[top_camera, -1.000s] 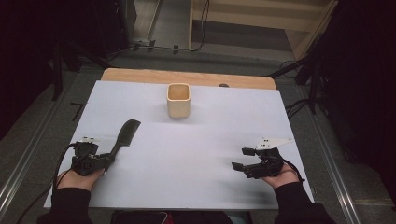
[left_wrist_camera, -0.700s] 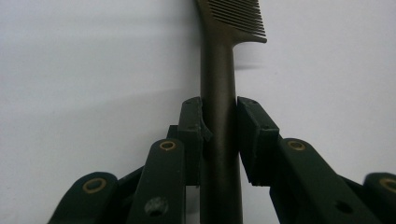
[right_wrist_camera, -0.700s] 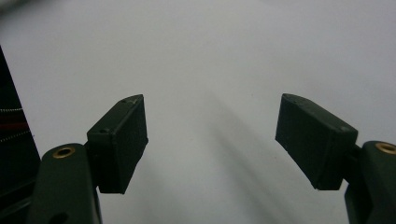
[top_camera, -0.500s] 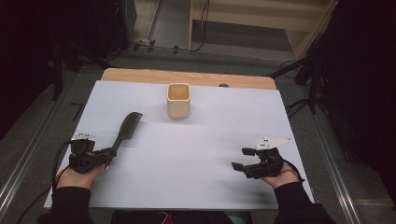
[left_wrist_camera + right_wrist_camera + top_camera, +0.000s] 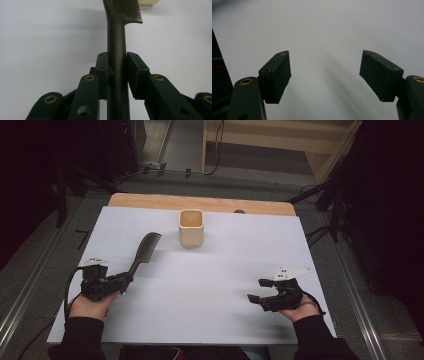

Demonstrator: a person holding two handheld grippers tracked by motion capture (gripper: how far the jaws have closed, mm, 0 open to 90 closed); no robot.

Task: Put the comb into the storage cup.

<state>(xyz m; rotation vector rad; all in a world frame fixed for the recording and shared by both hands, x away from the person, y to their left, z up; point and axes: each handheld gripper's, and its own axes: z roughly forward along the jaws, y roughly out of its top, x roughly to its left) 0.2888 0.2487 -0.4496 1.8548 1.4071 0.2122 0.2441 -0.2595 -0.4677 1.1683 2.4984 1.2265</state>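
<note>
From the high view, a white worktop (image 5: pixel 210 285) carries a square beige cup (image 5: pixel 191 227) near its far middle. The left gripper (image 5: pixel 122 281), held in the person's left hand (image 5: pixel 90 305) at the near left, has its fingers clamped on the handle of a dark comb (image 5: pixel 144 251), whose toothed end points up and away toward the cup without reaching it. The right gripper (image 5: pixel 258 290) sits at the near right, well apart from the comb, fingers spread.

In the left gripper view, the comb (image 5: pixel 117 50) runs straight up between the two fingers (image 5: pixel 102 72), which press its handle from both sides; its teeth face right.

In the right gripper view, the fingers (image 5: pixel 277 75) stand wide apart over bare white worktop (image 5: pixel 324 32).
</note>
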